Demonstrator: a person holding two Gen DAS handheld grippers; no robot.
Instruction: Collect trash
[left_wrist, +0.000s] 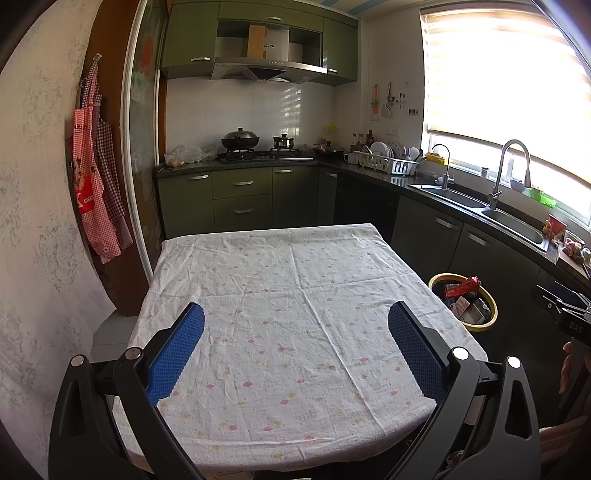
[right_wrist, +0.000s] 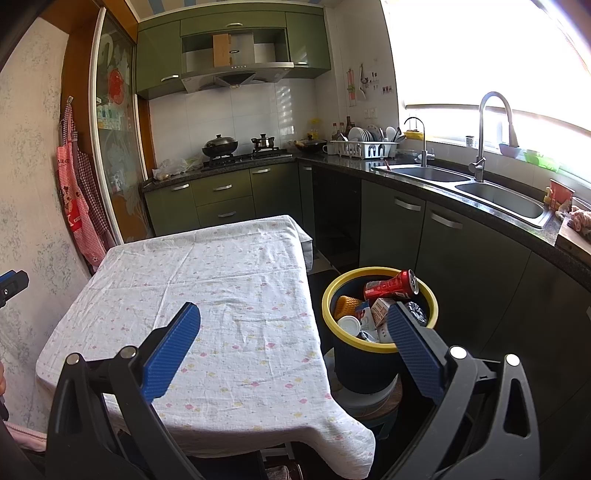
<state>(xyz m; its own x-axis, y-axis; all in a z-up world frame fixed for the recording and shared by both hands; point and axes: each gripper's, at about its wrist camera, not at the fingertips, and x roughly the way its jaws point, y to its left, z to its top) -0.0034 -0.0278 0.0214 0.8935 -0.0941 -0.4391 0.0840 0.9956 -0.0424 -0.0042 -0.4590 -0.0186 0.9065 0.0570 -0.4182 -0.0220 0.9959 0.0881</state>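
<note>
Daylight: strong, from the blown-out blind-covered window (left_wrist: 509, 74) at right. Focus: sharp. Edges: fisheye-curved, dark-vignetted corners.

The bin (right_wrist: 380, 332) stood beside the worktop (right_wrist: 207, 295); its lower trash lay buried under the red can (right_wrist: 391, 286) and cartons, and the right tongs' pad (right_wrist: 413, 350) covered its near rim. Labels were too small to read. The window (left_wrist: 517, 74) was blown out to white.

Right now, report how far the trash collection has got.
Looks nearly or fully done: the bin is filled, a red can lying on top, and the tablecloth shows no trash. In hand: nothing; left gripper and right gripper are open and empty. Left: nothing visible on the table.
</note>
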